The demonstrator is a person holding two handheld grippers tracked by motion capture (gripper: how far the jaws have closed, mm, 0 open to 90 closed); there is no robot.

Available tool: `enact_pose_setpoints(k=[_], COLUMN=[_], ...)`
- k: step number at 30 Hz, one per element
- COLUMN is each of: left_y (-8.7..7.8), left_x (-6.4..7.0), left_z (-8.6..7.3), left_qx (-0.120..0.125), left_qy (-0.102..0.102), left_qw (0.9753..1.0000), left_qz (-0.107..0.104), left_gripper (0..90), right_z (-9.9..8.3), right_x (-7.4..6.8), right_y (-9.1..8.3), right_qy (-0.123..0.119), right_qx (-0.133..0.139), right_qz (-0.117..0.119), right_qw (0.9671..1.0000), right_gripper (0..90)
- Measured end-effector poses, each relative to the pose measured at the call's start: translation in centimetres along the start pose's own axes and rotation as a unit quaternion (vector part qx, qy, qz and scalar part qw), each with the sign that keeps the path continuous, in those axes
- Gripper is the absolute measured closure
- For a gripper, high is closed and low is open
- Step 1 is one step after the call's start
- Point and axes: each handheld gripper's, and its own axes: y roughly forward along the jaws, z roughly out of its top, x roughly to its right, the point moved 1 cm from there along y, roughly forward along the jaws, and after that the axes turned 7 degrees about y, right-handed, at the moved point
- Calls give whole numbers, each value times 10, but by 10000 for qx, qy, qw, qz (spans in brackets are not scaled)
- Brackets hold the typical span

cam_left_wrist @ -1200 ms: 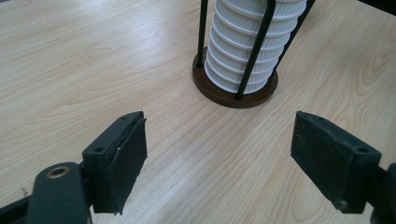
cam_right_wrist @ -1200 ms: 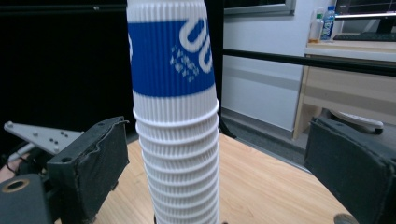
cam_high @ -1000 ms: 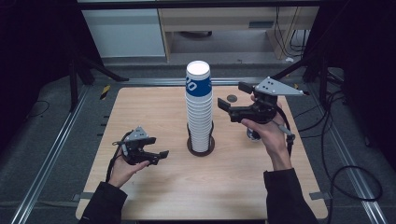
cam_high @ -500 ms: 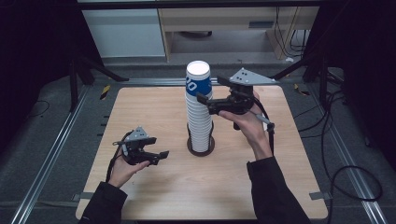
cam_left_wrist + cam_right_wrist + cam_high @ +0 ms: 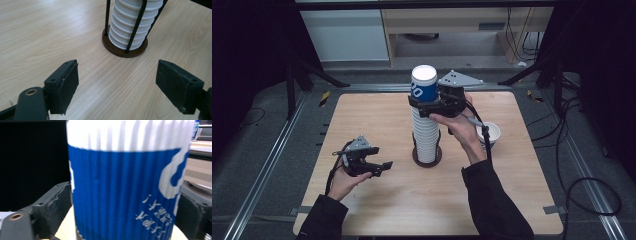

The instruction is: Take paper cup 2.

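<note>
My left gripper (image 5: 379, 166) idles wide open near the table's front edge, holding nothing. Farther off, my right gripper (image 5: 428, 106) brackets the blue-printed top cup (image 5: 422, 86) of the stack (light ribbed paper, easily crushed); jaws seem just touching its sides, below the rim.

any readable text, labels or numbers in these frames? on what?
Top cup of the stack, between the right gripper jaws: white characters on the blue band, upside down in the right gripper view, too blurred to quote; beside them part of a large white logo, cut off.
High view: white marks on the same cup, too small to read.
Nothing else bears text.
</note>
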Motion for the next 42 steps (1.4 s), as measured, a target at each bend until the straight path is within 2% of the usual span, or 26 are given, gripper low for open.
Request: enact_pose_setpoints(k=[5, 7, 17, 27, 32, 36, 42], left_y=[0, 0, 0, 0, 0, 0, 0], left_x=[1, 1, 1, 0, 0, 1, 0], left_z=[0, 0, 0, 0, 0, 0, 0], left_qx=[-11, -7, -21, -4, -11, -30, -24], left_qy=[17, 10, 20, 15, 16, 19, 9], left_qw=[10000, 10000, 10000, 10000, 10000, 10000, 10000], left_qz=[-14, -15, -18, -8, -10, -15, -12], left_gripper=[180, 181, 181, 181, 181, 181, 181], right_z=[-3, -3, 0, 1, 9, 16, 25], right_x=[1, 2, 1, 1, 0, 0, -1], right_y=[3, 2, 0, 1, -3, -6, -10], right_qy=[-24, 37, -38, -70, -56, -97, -83], right_qx=[-29, -18, -150, -133, 40, -19, 100], right_qz=[-125, -95, -107, -97, -33, -22, 24], right_qw=[9999, 9999, 9998, 9998, 10000, 9999, 9999], right_gripper=[173, 178, 185, 189, 204, 210, 210])
